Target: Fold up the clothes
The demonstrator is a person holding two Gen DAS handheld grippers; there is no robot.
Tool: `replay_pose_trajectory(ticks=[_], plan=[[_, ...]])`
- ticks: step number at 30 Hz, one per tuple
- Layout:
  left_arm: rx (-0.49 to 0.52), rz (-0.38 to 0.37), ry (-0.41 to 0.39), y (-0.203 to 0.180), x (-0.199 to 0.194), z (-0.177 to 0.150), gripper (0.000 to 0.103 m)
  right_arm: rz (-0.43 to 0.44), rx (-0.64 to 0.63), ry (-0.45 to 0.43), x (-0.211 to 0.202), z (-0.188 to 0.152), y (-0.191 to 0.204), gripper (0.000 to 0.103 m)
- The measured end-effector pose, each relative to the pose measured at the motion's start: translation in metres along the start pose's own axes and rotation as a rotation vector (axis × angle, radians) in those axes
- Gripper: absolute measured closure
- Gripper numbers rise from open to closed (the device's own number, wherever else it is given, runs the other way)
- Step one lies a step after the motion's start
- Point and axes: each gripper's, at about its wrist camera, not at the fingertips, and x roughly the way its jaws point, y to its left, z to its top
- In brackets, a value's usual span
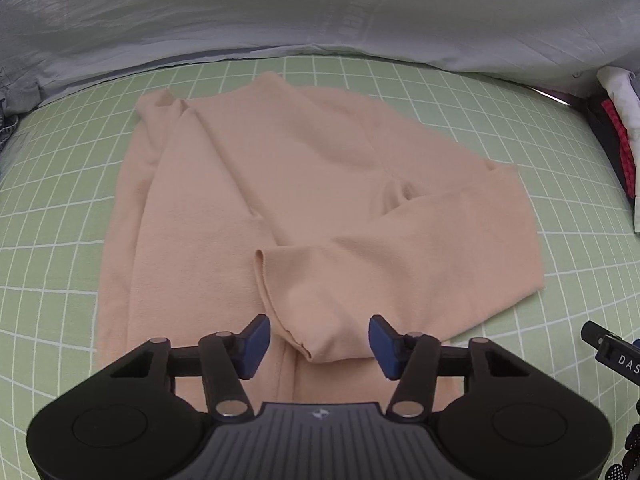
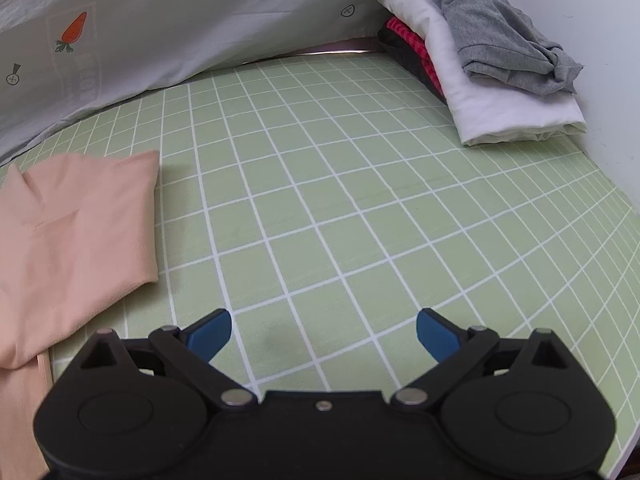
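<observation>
A peach long-sleeved top (image 1: 280, 184) lies spread on the green checked sheet (image 1: 60, 208), one sleeve folded across its body with the cuff (image 1: 316, 340) nearest me. My left gripper (image 1: 319, 344) stands open, its blue pads on either side of that cuff, which lies in the gap; the fingers are not closed on it. In the right wrist view the same top (image 2: 76, 232) lies at the left edge. My right gripper (image 2: 324, 336) hangs open over bare sheet (image 2: 360, 200), to the right of the top, holding nothing.
A stack of folded clothes (image 2: 492, 80), grey on white on red and black, sits at the far right by a white wall (image 2: 600, 40). A pale grey quilt with carrot prints (image 1: 320, 8) runs along the back. The other gripper's black body (image 1: 612, 352) shows at the right edge.
</observation>
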Motion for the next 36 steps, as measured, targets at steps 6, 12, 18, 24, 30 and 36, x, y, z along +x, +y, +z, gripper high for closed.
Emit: replay_pose_trajectory(ticks=[6, 12, 18, 24, 30, 36], plan=[[-0.014, -0.072, 0.012, 0.000, 0.008, -0.009, 0.094, 0.009, -0.021, 0.004, -0.001, -0.002, 0.005, 0.003], [-0.024, -0.102, -0.116, 0.017, -0.023, -0.004, 0.096, 0.006, -0.056, -0.007, -0.009, -0.005, 0.012, 0.003], [-0.051, -0.003, -0.270, 0.061, -0.051, 0.010, 0.096, 0.019, -0.102, -0.020, -0.022, -0.009, 0.033, 0.003], [-0.190, 0.115, -0.427, 0.150, -0.087, 0.037, 0.096, 0.038, -0.194, -0.023, -0.037, -0.022, 0.068, 0.003], [-0.416, 0.319, -0.432, 0.265, -0.084, 0.046, 0.095, 0.079, -0.235, -0.030, -0.056, -0.037, 0.098, 0.003], [-0.544, 0.366, -0.316, 0.322, -0.065, 0.019, 0.059, 0.055, -0.250, -0.022, -0.069, -0.049, 0.117, 0.003]])
